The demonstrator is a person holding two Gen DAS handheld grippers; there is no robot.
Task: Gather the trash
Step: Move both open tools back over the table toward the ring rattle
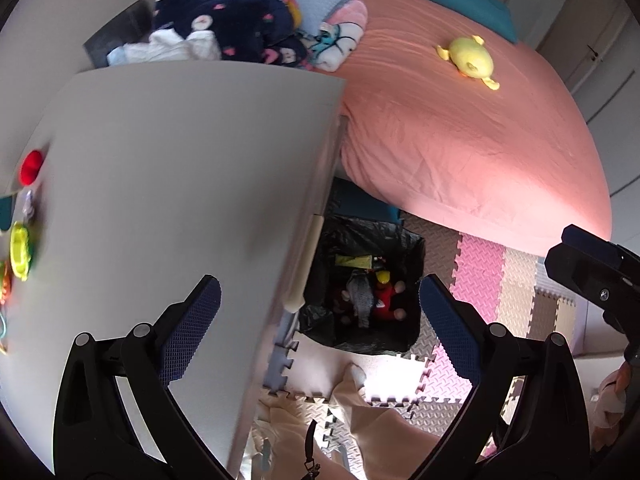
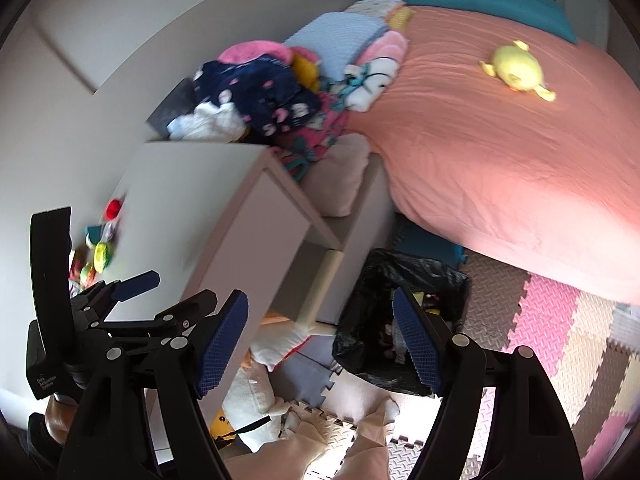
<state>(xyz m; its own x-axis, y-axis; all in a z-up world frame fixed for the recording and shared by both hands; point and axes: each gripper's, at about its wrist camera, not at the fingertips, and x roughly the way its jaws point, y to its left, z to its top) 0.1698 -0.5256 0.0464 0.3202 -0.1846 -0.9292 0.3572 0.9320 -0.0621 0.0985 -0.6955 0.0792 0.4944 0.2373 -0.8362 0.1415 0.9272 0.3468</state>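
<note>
A bin lined with a black bag (image 1: pixel 408 248) stands on the floor beside the white desk (image 1: pixel 180 184); it holds red, grey and yellow items (image 1: pixel 370 294). My left gripper (image 1: pixel 320 328) is open and empty, above the desk edge and the bin. My right gripper (image 2: pixel 320 344) is open and empty, above the bin (image 2: pixel 404 272). The left gripper also shows in the right wrist view (image 2: pixel 132 284). Small colourful items, red (image 1: pixel 32 166) and yellow-green (image 1: pixel 20 250), lie at the desk's left end.
A bed with a pink sheet (image 1: pixel 460 132) carries a yellow plush toy (image 1: pixel 472 58) and a pile of clothes (image 1: pixel 240 28). Foam puzzle mats (image 1: pixel 480 276) cover the floor. The person's legs (image 1: pixel 360 420) stand by the bin.
</note>
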